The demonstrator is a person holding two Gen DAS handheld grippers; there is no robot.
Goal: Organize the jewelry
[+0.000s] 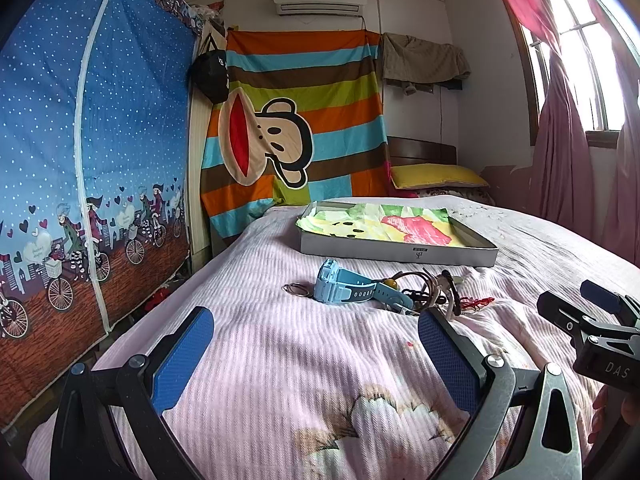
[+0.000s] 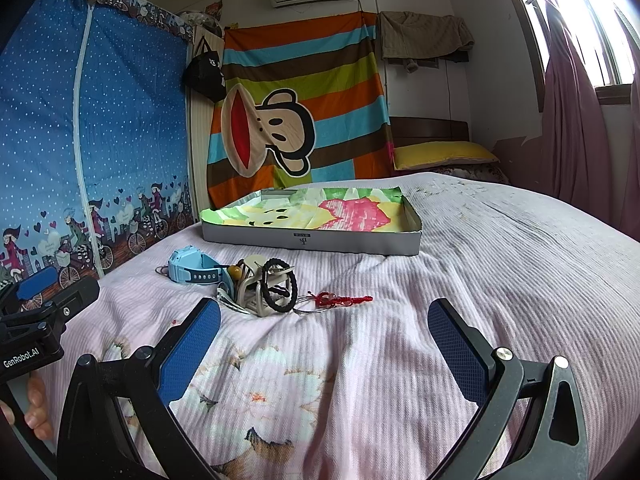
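Both jaws stand wide apart, empty: left gripper (image 1: 316, 356) and right gripper (image 2: 324, 348) hover over the ribbed pink bedspread (image 2: 480, 264). Ahead lies a tangled heap: blue plastic watch (image 2: 192, 270), black braided hair tie (image 2: 282, 288), red woven cord (image 2: 344, 300). Beyond, a shallow grey box (image 2: 312, 242) holds colourful crinkled paper (image 2: 320, 210).

Wall: striped monkey-print sheet (image 1: 300, 120) hangs beneath air conditioner (image 1: 320, 0)
Left: blue cyclist-print wardrobe (image 1: 92, 140)
Headboard end: yellow pillow (image 1: 436, 176)
Window: pink curtain (image 1: 560, 140)

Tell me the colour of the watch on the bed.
Light blue watch; clearest in the right wrist view.
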